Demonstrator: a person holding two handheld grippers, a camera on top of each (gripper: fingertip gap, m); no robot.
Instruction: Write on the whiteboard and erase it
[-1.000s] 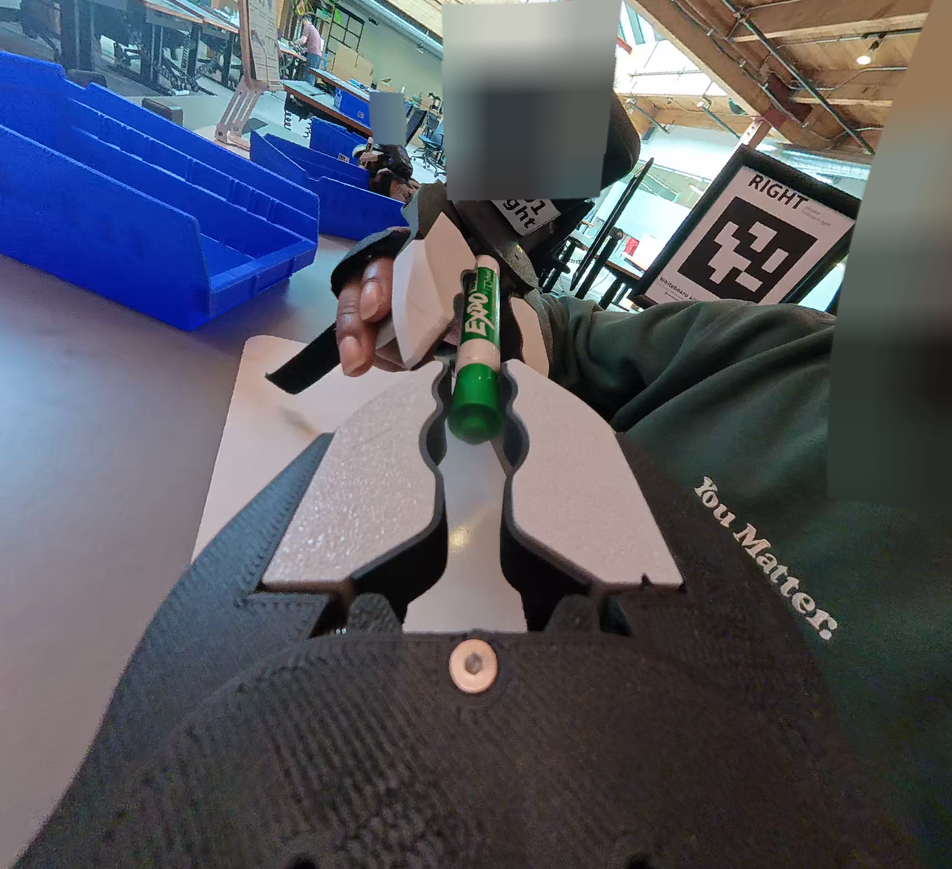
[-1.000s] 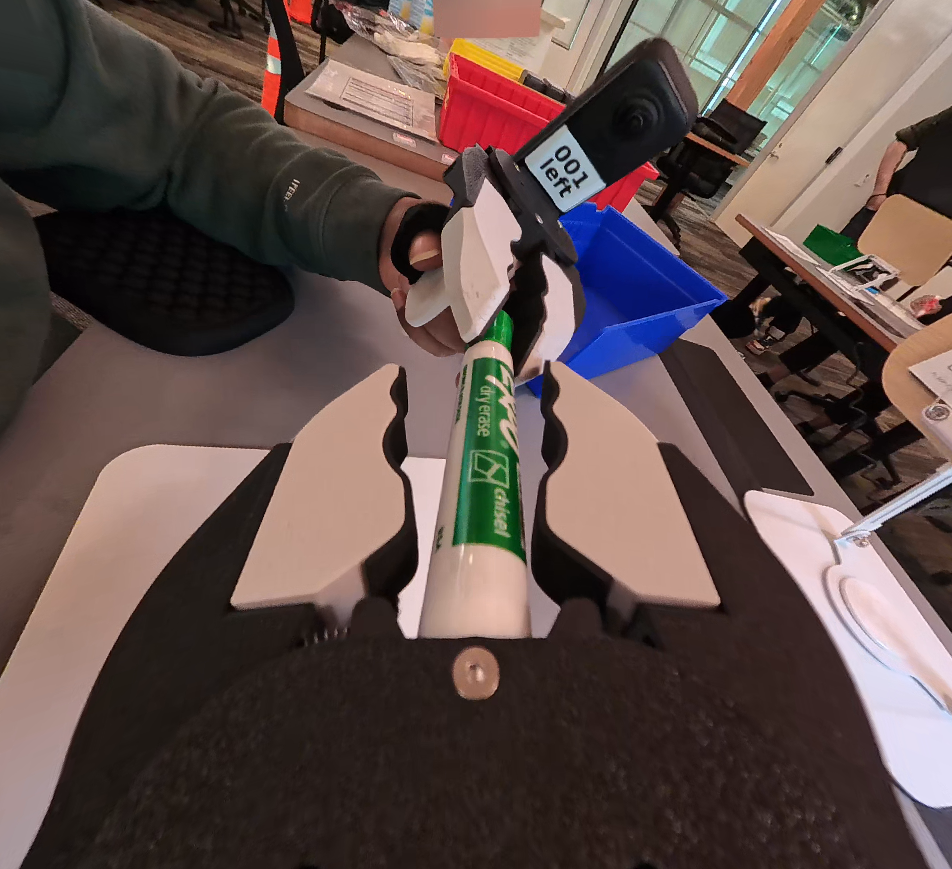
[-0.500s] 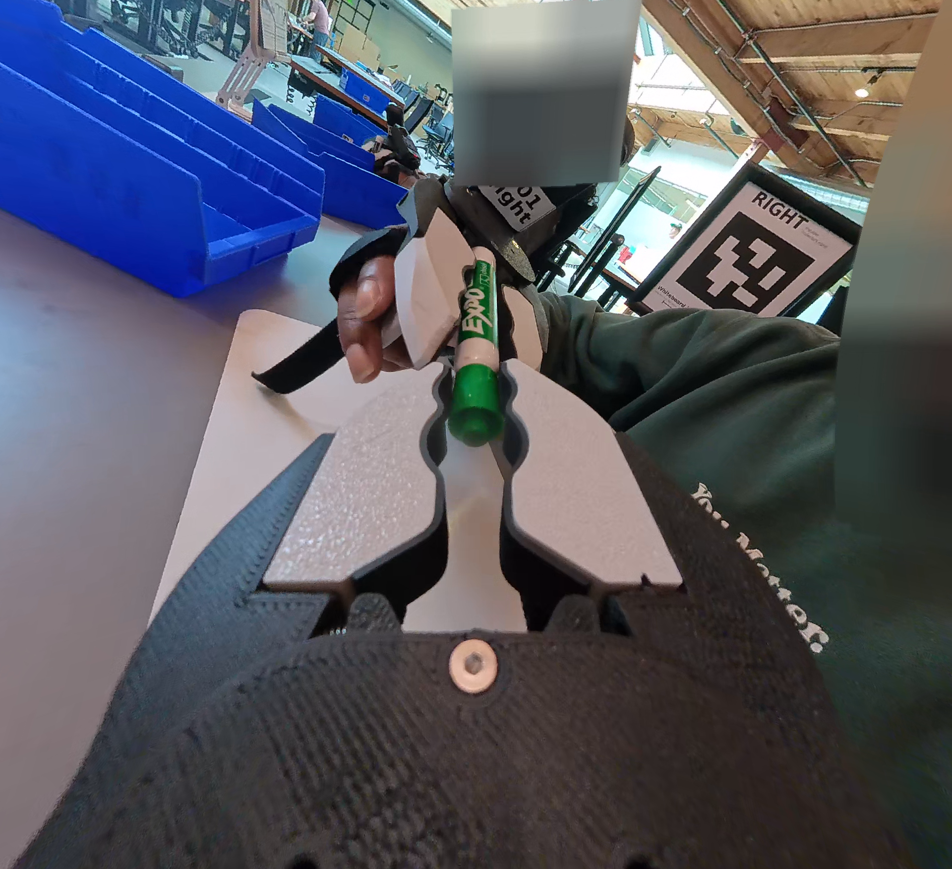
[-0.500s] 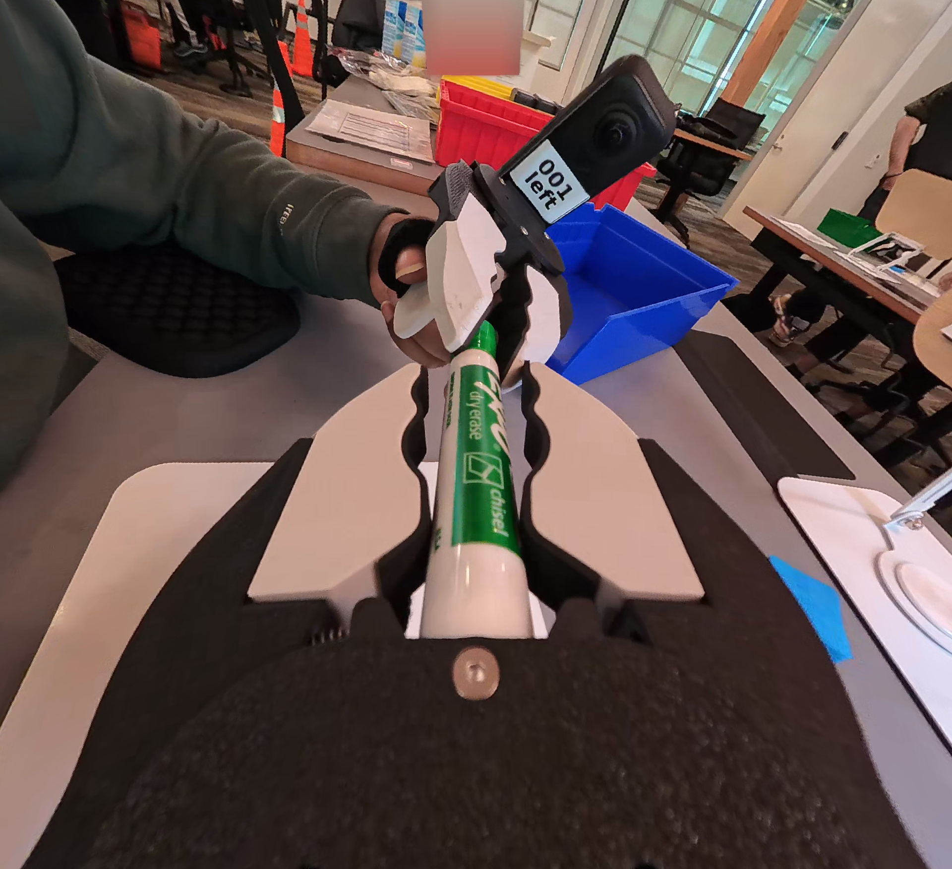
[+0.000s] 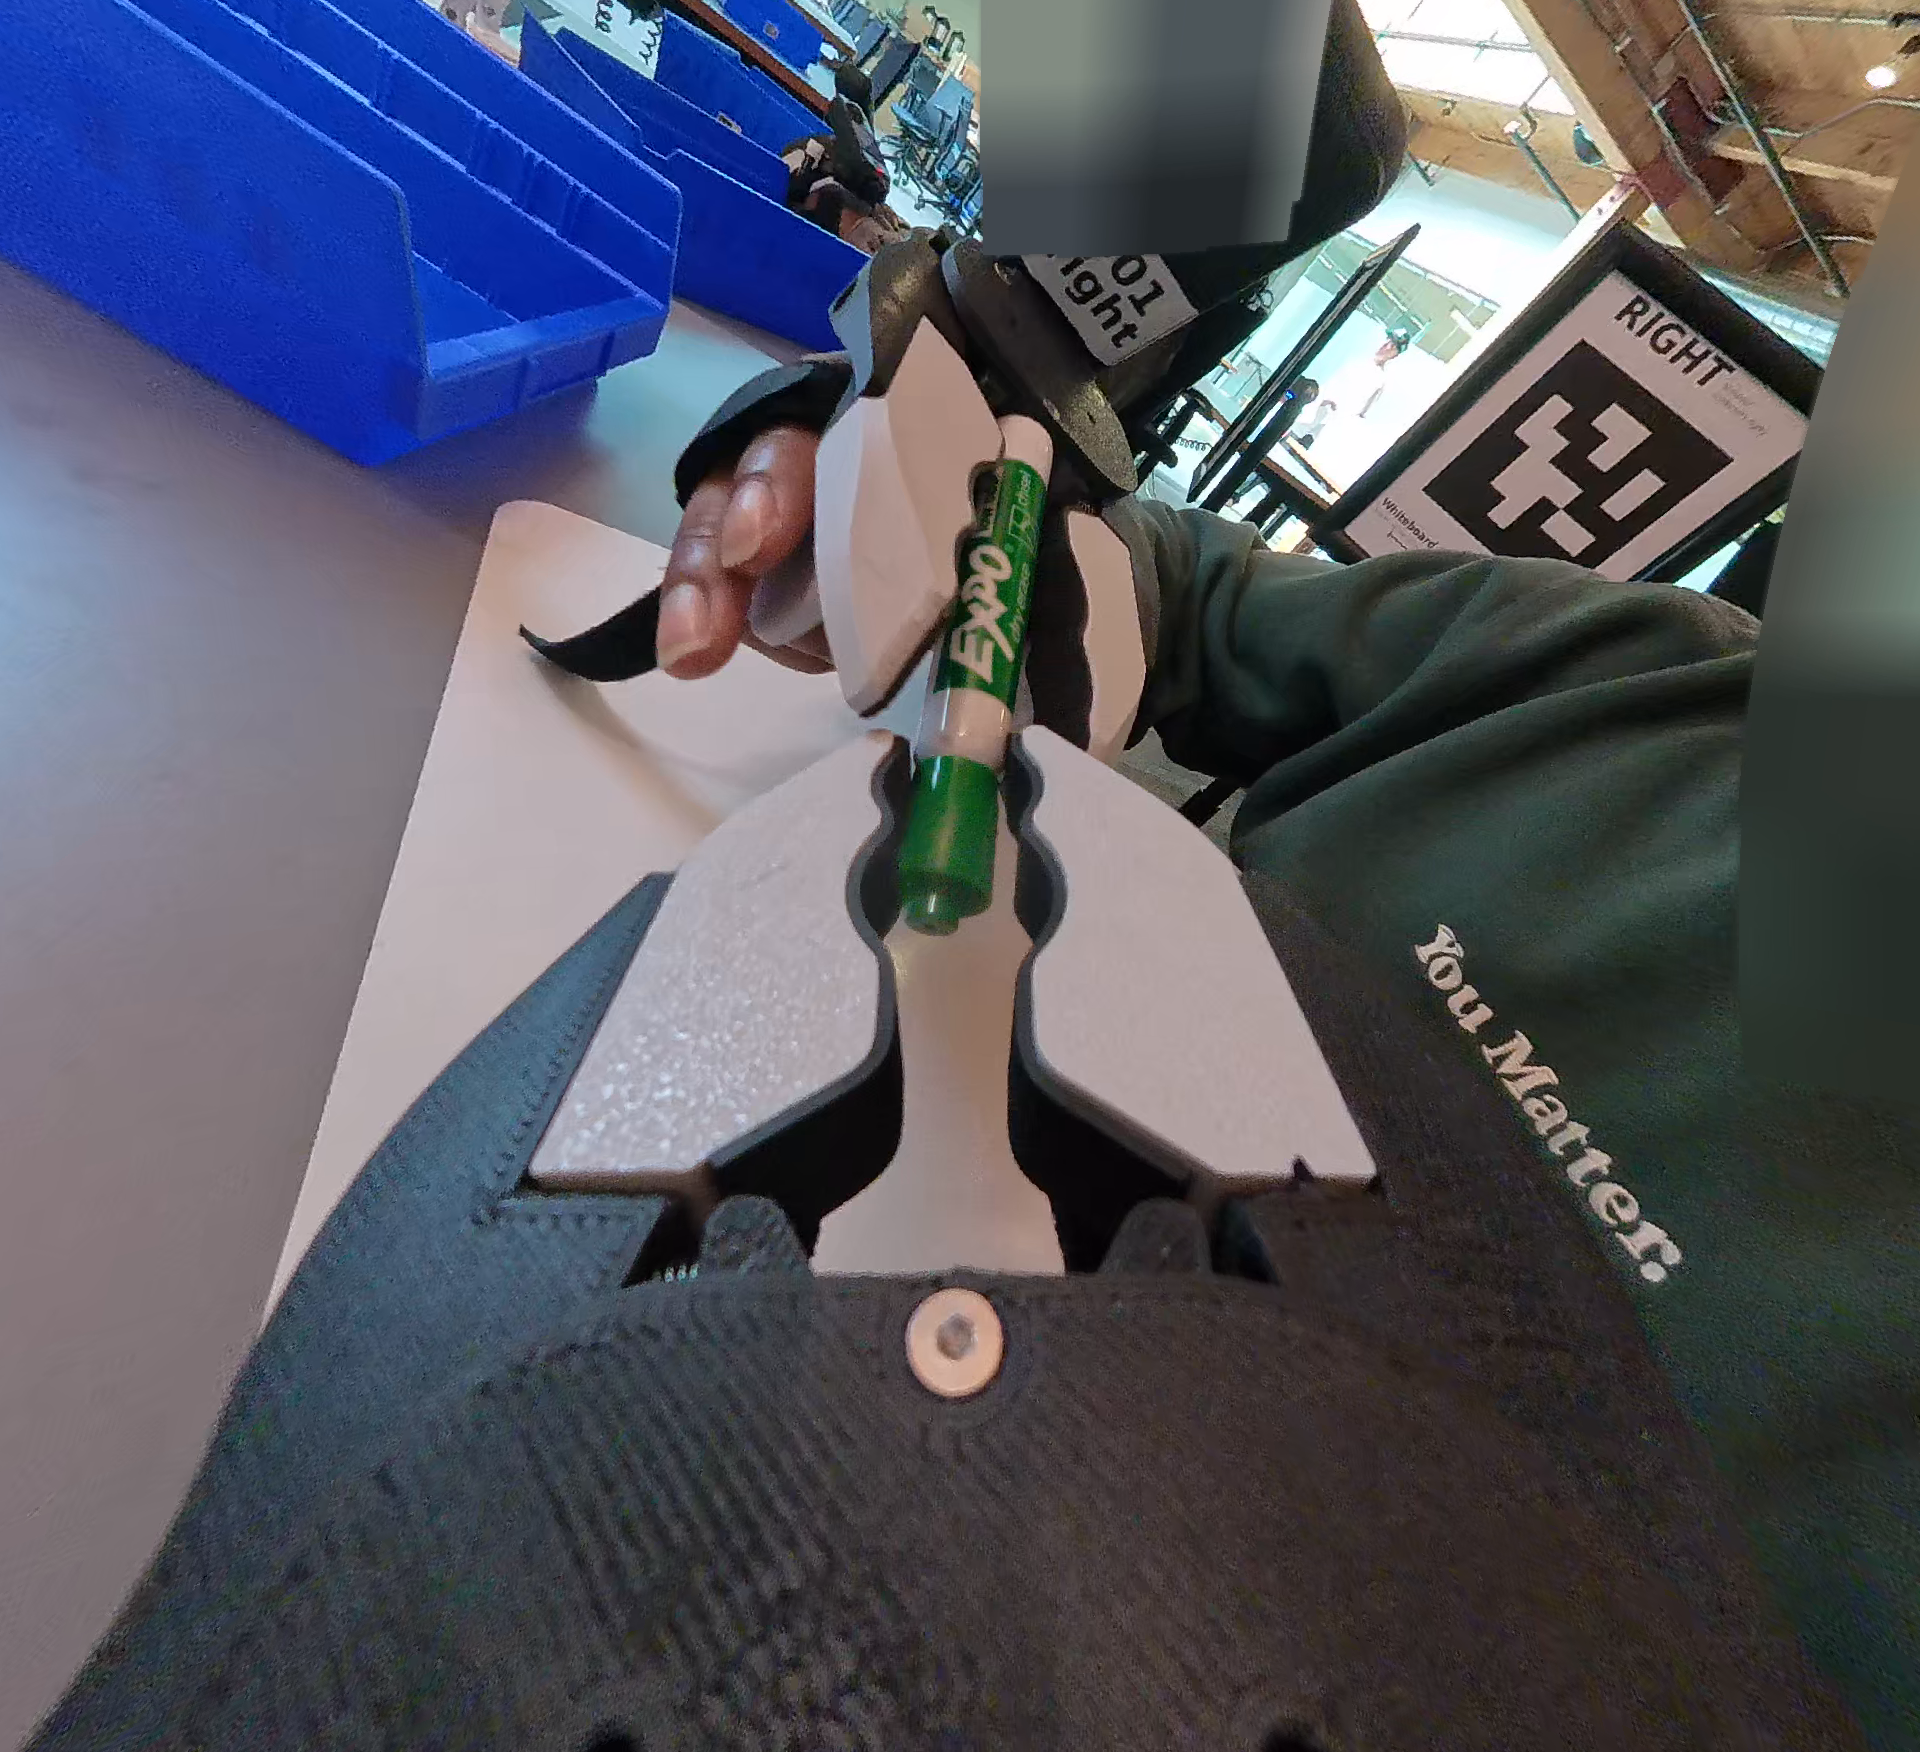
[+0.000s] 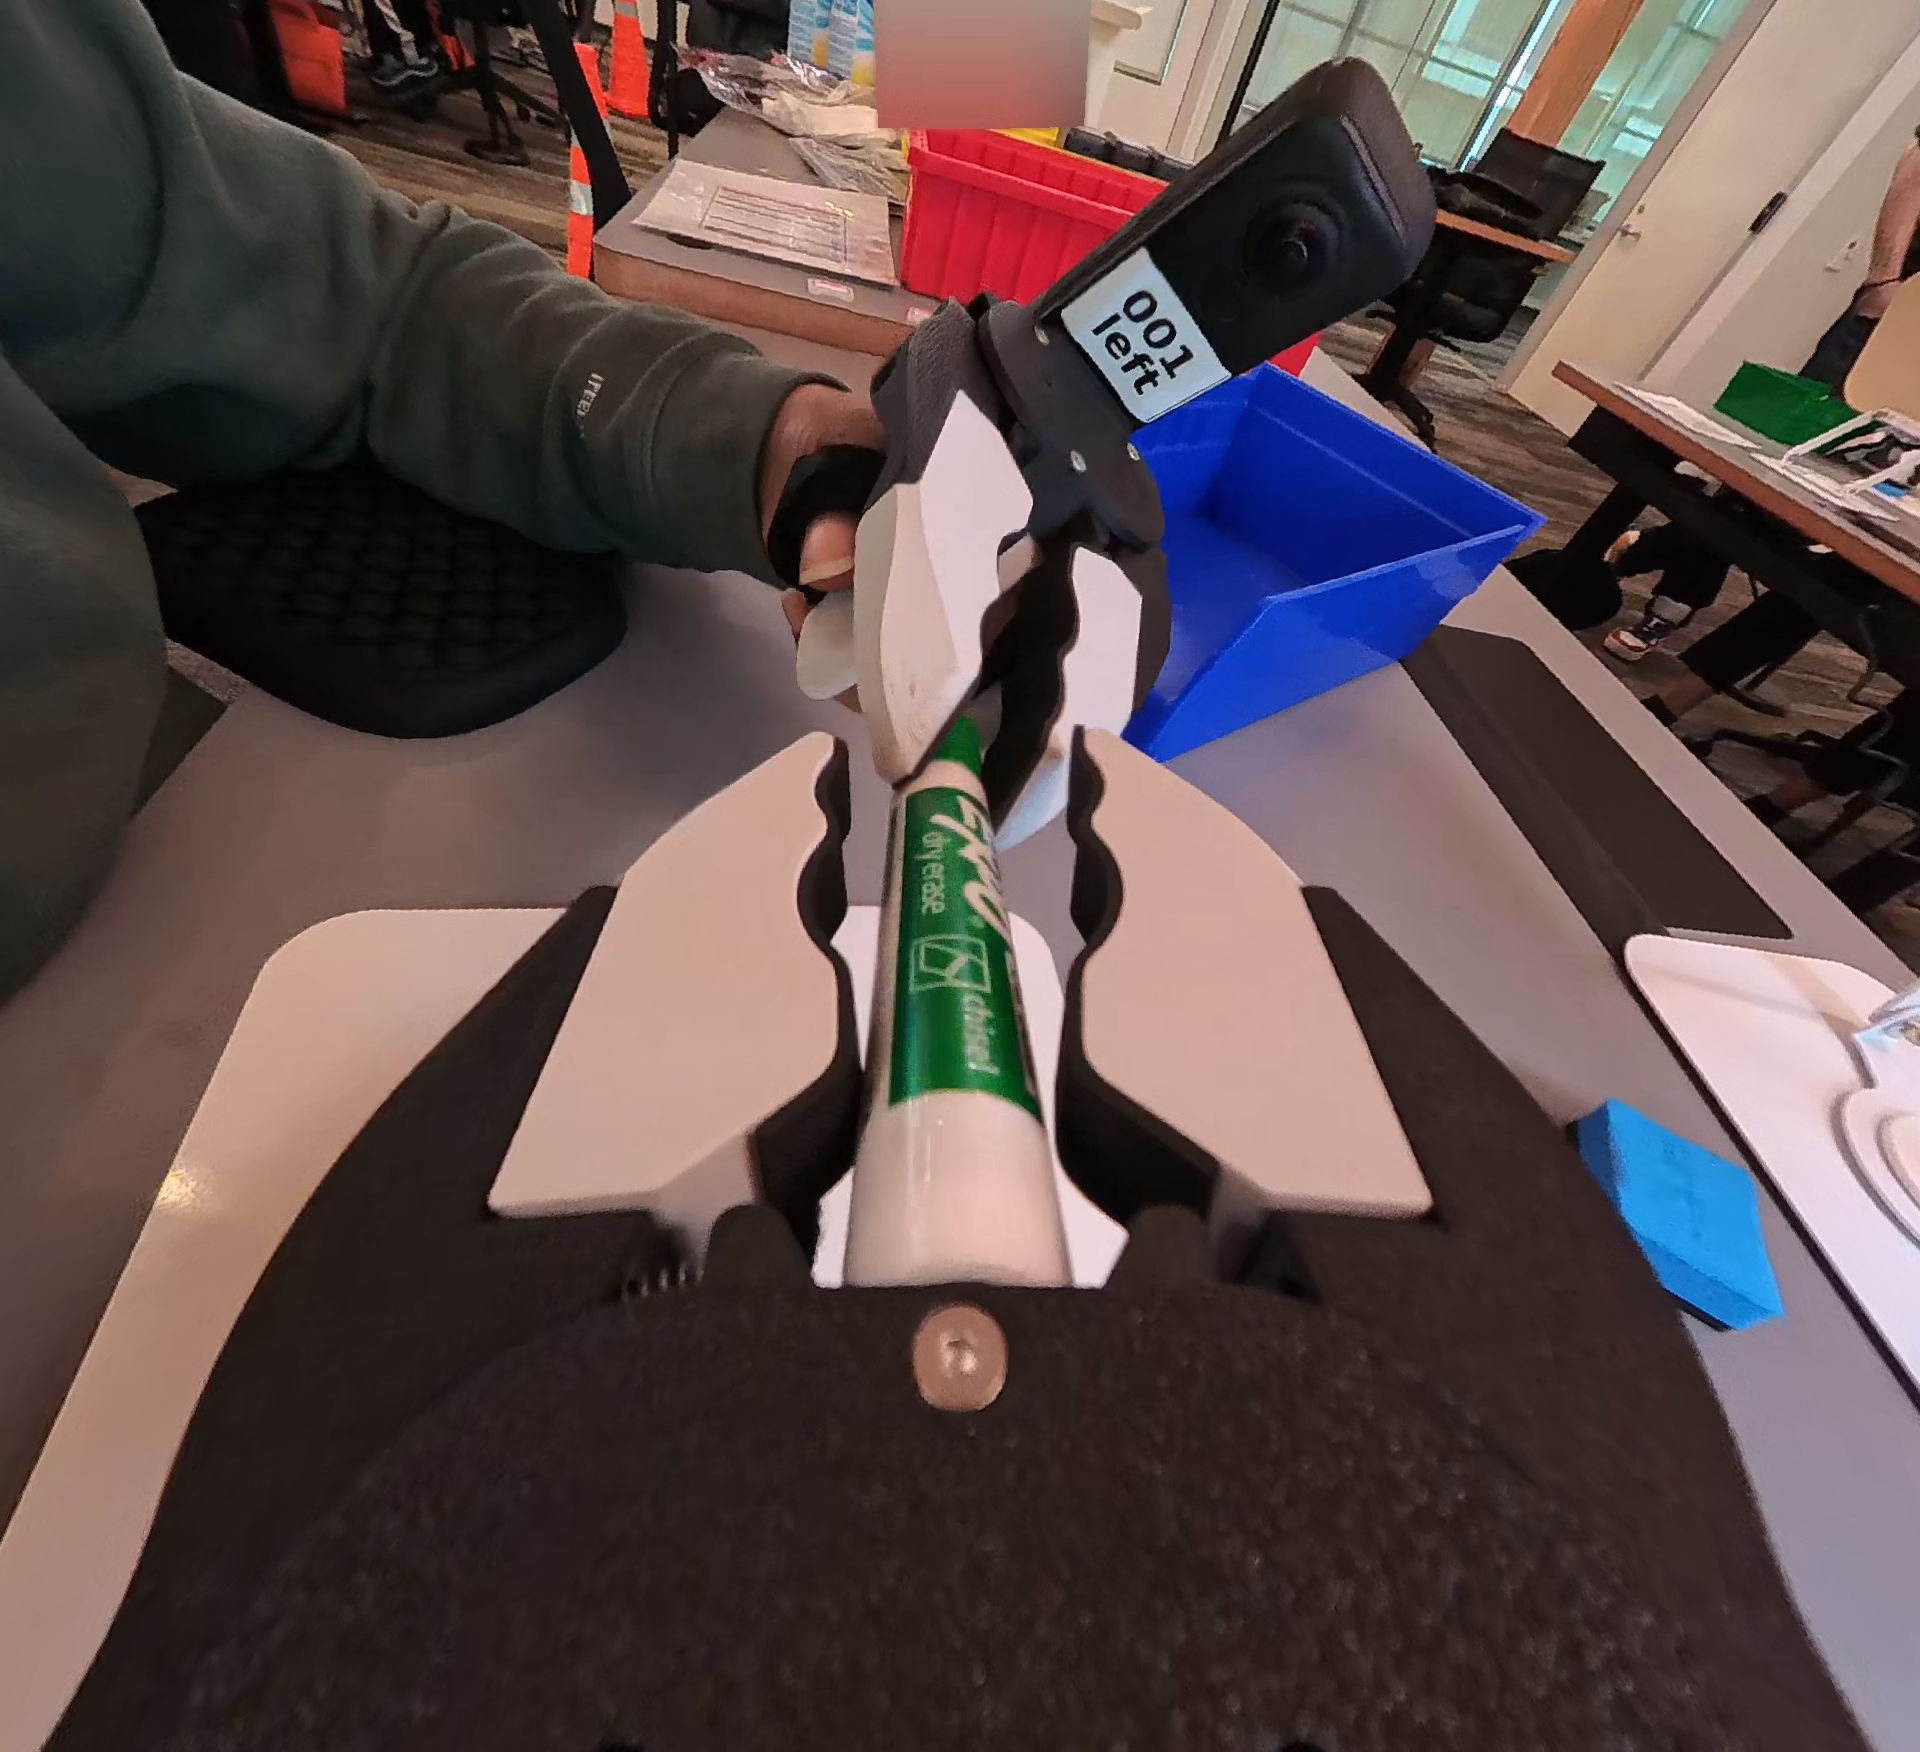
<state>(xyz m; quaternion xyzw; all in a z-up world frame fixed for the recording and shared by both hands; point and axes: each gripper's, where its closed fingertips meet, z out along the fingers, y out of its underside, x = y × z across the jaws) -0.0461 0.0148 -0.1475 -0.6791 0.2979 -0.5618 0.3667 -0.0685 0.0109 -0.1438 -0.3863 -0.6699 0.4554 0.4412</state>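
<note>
Left tongs (image 5: 951, 845): pinching the green cap (image 5: 943, 845) of the marker (image 5: 982, 601), pads (image 5: 1049, 829) snug against both sides of it.
Right tongs (image 6: 961, 845): spread a bit, the marker barrel (image 6: 956, 1037) runs down the middle between the fingers (image 6: 727, 923) with a visible gap each side at the tips. Further back the barrel sits close to the finger bases, so I can't tell if anything is pressing there.
Marker: green and white dry-erase one, up in the air over the whiteboard, strung between the two tools, cap end in the left, butt end in the right.
Whiteboard (image 6: 343, 996): small white board with rounded corners, flat on the grey table (image 5: 156, 663), right under both tools.
Eraser (image 6: 1683, 1224): blue block on the table, just right of the right tool.
Blue bin (image 6: 1320, 549): far right on the table, behind the left tool.
Other stuff: more blue bins (image 5: 312, 175) far left in the left view; dark green sleeve (image 6: 416, 372) holding the left tool.
</note>
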